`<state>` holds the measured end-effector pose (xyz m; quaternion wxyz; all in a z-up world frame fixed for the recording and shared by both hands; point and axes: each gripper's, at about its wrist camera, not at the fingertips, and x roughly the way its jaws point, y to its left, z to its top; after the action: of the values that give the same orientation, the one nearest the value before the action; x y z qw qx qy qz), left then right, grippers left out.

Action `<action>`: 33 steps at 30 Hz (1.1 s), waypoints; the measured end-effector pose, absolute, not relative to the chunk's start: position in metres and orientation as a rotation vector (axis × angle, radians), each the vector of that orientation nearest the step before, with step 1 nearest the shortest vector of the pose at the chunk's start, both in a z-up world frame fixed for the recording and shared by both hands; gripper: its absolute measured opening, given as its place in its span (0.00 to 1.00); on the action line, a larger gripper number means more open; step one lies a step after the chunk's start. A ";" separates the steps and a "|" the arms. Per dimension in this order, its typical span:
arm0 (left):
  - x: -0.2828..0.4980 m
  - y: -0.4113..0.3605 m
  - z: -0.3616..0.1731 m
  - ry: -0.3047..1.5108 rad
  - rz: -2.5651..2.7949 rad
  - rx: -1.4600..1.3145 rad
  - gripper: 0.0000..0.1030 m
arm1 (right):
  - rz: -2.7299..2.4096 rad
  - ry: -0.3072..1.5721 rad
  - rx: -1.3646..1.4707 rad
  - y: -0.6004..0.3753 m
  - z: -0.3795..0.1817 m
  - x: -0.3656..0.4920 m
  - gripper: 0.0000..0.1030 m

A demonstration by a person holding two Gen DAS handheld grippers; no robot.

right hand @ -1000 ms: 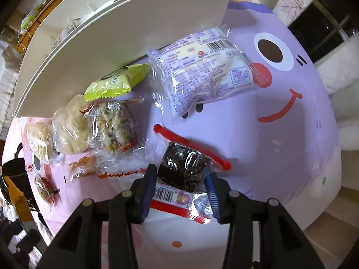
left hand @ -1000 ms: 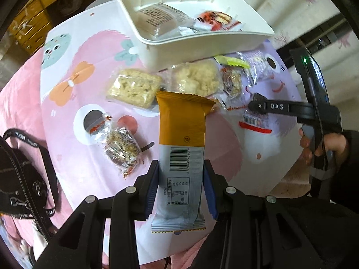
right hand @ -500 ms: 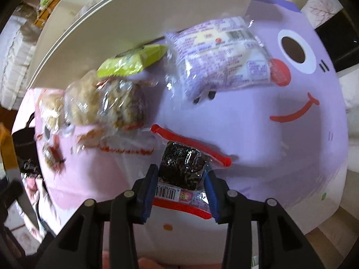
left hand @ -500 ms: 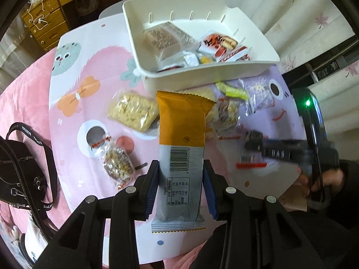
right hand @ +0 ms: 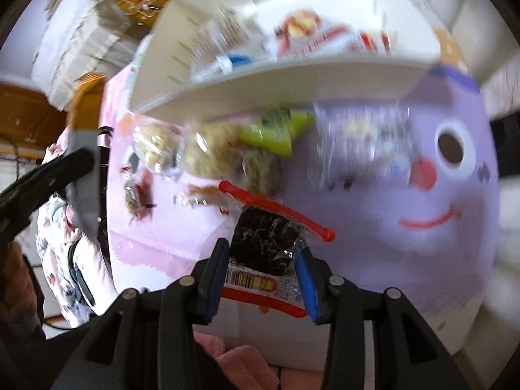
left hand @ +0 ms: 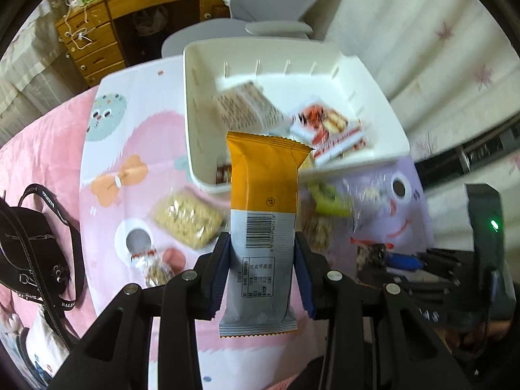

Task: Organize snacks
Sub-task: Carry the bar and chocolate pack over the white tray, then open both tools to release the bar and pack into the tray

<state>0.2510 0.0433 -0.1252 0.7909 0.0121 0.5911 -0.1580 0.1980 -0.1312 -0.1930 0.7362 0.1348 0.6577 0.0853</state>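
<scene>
Orange-grey pkt [left hand: 263,227], white bin [left hand: 373,104], dark snack w/ red-edged wrapper [right hand: 265,240].

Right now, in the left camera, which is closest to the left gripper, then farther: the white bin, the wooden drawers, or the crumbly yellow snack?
1. Crumbly yellow snack, just ahead, left.
2. White bin, behind it.
3. Wooden drawers, far back, beyond the table.

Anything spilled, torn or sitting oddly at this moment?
Nothing stands out. The left gripper holds an intact orange-and-grey packet, the right gripper a dark snack in a clear red-edged wrapper. Loose snacks lie beside the white bin, apparently awaiting sorting. Blur hides fine damage.
</scene>
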 end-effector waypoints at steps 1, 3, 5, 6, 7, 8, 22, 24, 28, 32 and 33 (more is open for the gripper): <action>0.256 0.041 -0.123 1.260 -0.329 0.011 0.35 | 0.196 1.424 0.272 -0.133 -0.184 0.200 0.39; 0.264 0.037 -0.119 1.243 -0.313 -0.007 0.35 | 0.209 1.388 0.245 -0.137 -0.171 0.207 0.40; 0.270 0.033 -0.116 1.214 -0.302 -0.016 0.35 | 0.222 1.348 0.238 -0.142 -0.160 0.213 0.40; 0.273 0.030 -0.114 1.198 -0.296 -0.023 0.35 | 0.227 1.331 0.232 -0.145 -0.154 0.215 0.40; 0.276 0.028 -0.112 1.185 -0.288 -0.032 0.35 | 0.233 1.306 0.224 -0.148 -0.146 0.219 0.40; 0.279 0.026 -0.111 1.175 -0.282 -0.045 0.35 | 0.239 1.286 0.218 -0.151 -0.141 0.221 0.40; 0.316 -0.002 -0.106 1.070 -0.258 -0.168 0.35 | 0.150 1.007 0.149 -0.215 -0.102 0.258 0.40; 0.321 -0.006 -0.109 1.076 -0.244 -0.165 0.35 | 0.137 0.983 0.158 -0.224 -0.104 0.262 0.40; 0.330 -0.012 -0.114 1.079 -0.229 -0.165 0.35 | 0.125 0.963 0.192 -0.240 -0.111 0.270 0.40; 0.339 -0.015 -0.120 1.101 -0.222 -0.187 0.37 | 0.130 0.973 0.216 -0.248 -0.120 0.276 0.40; 0.341 -0.015 -0.121 1.112 -0.213 -0.191 0.39 | 0.136 0.981 0.225 -0.249 -0.122 0.278 0.40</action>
<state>0.3411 -0.0151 -0.1211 0.8397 -0.0904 0.5260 -0.1006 0.2780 -0.2492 -0.1220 0.8739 0.1077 0.4695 0.0650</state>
